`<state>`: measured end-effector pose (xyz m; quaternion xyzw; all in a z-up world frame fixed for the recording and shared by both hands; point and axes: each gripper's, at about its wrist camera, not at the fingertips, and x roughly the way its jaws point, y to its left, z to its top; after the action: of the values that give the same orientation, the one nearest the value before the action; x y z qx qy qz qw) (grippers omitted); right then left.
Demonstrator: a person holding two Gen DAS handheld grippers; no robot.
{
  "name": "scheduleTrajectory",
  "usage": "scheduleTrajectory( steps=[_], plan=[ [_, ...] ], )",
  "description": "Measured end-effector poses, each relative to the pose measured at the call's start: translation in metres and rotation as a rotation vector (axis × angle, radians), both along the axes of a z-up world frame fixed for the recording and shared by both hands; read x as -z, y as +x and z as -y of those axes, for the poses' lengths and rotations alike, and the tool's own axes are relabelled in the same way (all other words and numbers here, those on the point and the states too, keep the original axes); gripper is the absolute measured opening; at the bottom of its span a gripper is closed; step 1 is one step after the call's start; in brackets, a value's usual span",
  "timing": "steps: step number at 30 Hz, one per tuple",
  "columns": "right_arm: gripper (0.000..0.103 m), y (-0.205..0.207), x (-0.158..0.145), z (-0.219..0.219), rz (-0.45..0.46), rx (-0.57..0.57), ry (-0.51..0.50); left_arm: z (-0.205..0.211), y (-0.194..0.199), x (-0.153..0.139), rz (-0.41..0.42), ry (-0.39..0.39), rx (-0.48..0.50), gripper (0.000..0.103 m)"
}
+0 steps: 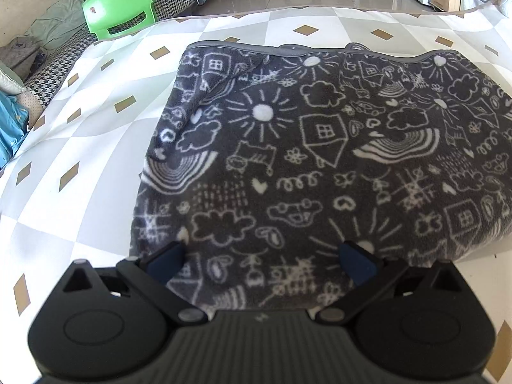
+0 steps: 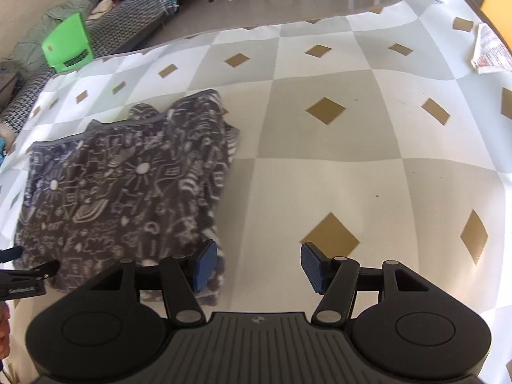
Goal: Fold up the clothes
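The fleece garment [image 1: 307, 160] was dark grey with white doodle print: suns, houses, clouds, rainbows and hearts. It lay folded in several layers on the checked tablecloth [image 1: 96, 147], forming a roughly rectangular stack. A grey binding ran along its far edge. The upper left corner was rumpled, and the layers showed at the right side [image 2: 220, 166].

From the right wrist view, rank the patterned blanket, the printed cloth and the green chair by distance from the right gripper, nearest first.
1. Patterned blanket: at the left finger of the right gripper, near left.
2. Printed cloth: far right on the table.
3. Green chair: far left, beyond the table's edge.
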<state>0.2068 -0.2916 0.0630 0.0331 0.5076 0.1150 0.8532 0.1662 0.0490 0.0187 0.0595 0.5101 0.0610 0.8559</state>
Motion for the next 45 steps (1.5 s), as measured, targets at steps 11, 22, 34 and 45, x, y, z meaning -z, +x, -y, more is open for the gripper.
scheduleTrajectory(
  steps=[11, 22, 34, 45],
  plan=[
    [0.059, -0.001, 0.010, -0.024, -0.041, -0.078, 0.057, -0.002, 0.001, 0.001, -0.002, -0.006, 0.000, 0.103],
    [0.059, 0.010, 0.024, -0.011, -0.005, 0.058, -0.130, -0.007, 0.000, -0.001, -0.006, -0.029, -0.001, 0.103],
    [0.059, -0.004, -0.020, -0.051, 0.207, -0.084, -0.004, -0.027, 0.016, -0.018, 0.039, -0.119, -0.126, 0.103],
    [0.060, 0.000, 0.019, -0.100, 0.144, -0.199, -0.074, -0.023, 0.028, 0.001, 0.026, -0.059, -0.122, 0.103]
  ],
)
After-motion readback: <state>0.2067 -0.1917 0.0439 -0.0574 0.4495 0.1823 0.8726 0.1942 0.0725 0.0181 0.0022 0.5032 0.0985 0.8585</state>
